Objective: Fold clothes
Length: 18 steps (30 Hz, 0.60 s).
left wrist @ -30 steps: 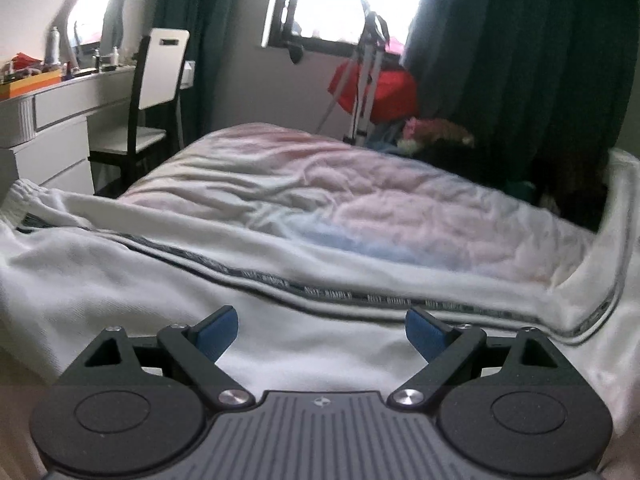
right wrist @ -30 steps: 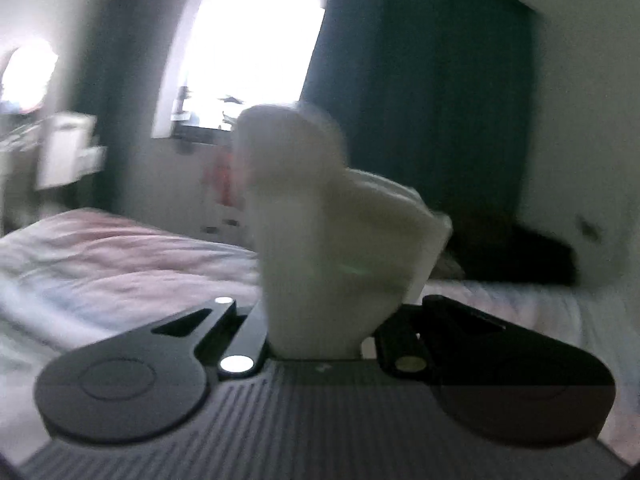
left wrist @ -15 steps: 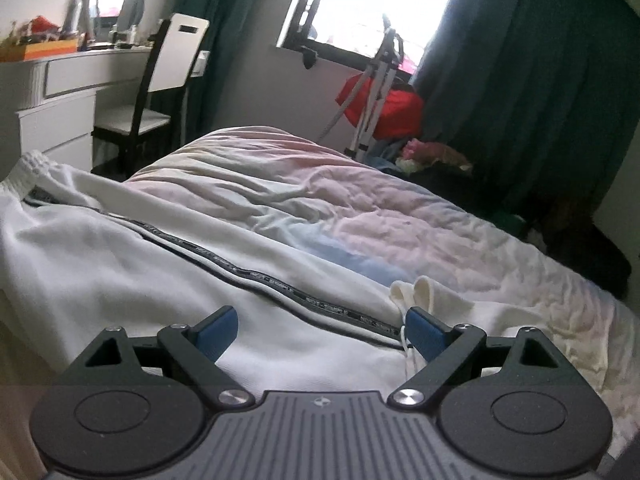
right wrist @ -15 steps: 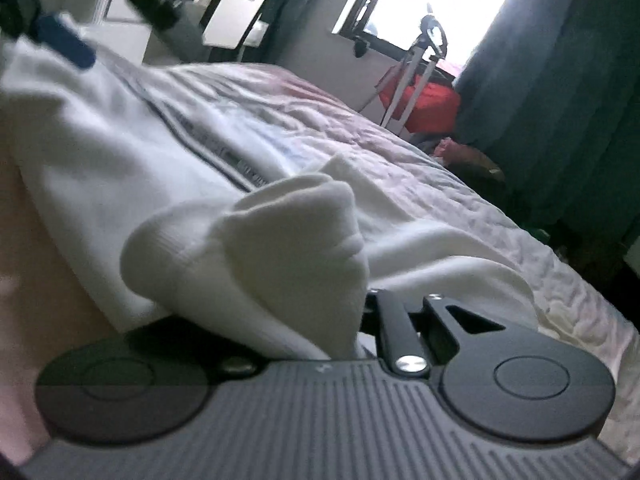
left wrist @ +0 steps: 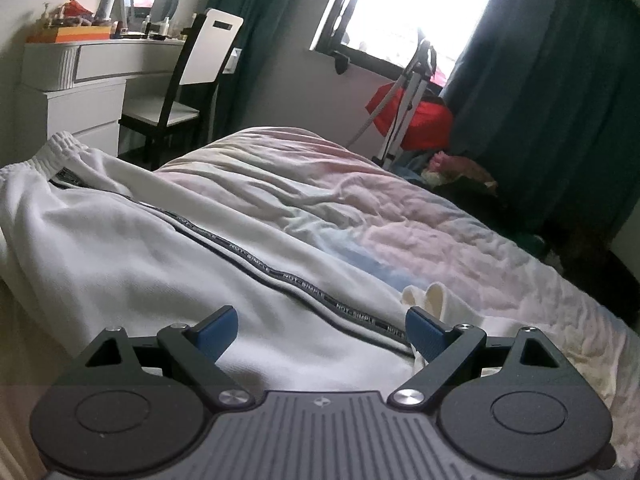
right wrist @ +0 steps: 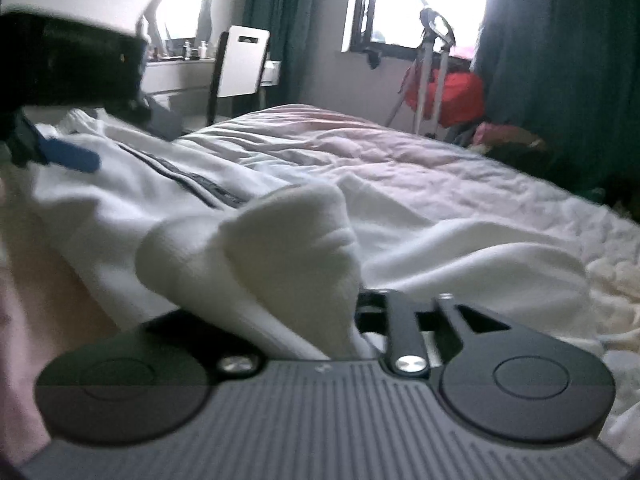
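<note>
White trousers (left wrist: 168, 264) with a dark lettered side stripe (left wrist: 304, 284) lie across the bed, elastic waistband at the far left. My left gripper (left wrist: 320, 320) hovers just over them, open, with nothing between its blue pads. A cream leg end (left wrist: 434, 296) lies by its right finger. In the right wrist view a bunched fold of the white trousers (right wrist: 280, 256) stands up between the jaws of my right gripper (right wrist: 304, 304) and hides its fingertips. The jaws are opening, though the one link that shows still leans inward against the cloth. The left gripper (right wrist: 76, 156) shows at the far left there.
A rumpled pink and white quilt (left wrist: 400, 208) covers the bed beyond the trousers. A white dresser (left wrist: 80, 80) and a chair (left wrist: 200, 60) stand at the left. A tripod and a red bag (left wrist: 416, 112) sit under the window, beside dark curtains.
My right gripper came down from the air to the bed with the white fold in it. The trouser leg that stretched off to the right now lies doubled back near the left gripper.
</note>
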### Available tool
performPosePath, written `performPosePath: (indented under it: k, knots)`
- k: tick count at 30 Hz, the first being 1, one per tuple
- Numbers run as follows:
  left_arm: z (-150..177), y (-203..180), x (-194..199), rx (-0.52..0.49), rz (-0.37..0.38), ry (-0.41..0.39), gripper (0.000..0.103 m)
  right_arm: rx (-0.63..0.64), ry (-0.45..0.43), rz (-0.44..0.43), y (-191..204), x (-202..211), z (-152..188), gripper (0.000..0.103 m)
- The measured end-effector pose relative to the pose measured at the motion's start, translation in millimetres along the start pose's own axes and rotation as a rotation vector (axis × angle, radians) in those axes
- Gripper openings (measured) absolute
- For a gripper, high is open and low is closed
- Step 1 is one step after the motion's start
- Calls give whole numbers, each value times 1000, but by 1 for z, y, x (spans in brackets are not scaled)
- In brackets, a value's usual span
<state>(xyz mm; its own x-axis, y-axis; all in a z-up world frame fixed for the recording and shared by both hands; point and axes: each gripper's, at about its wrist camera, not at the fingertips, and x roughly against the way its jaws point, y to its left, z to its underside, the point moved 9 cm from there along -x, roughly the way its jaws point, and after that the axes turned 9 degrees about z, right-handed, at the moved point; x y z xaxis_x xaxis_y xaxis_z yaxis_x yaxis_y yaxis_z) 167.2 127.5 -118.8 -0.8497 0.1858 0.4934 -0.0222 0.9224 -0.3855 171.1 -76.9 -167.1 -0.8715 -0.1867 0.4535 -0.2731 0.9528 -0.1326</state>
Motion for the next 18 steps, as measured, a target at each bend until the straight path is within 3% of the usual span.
performPosePath:
  k: [2, 3, 6, 12, 18]
  knots:
    - [2, -2, 2, -14, 1, 5, 92, -63, 19, -76, 4, 9, -2, 81]
    - [3, -2, 2, -20, 1, 8, 92, -100, 32, -116, 6, 15, -3, 85]
    - [6, -4, 6, -24, 9, 13, 92, -221, 72, -223, 6, 34, -7, 85]
    - [20, -17, 2, -5, 94, 71, 92, -503, 84, -270, -38, 55, -17, 85]
    - [35, -41, -10, -16, 204, 151, 91, -579, 88, -138, -72, 16, -31, 85]
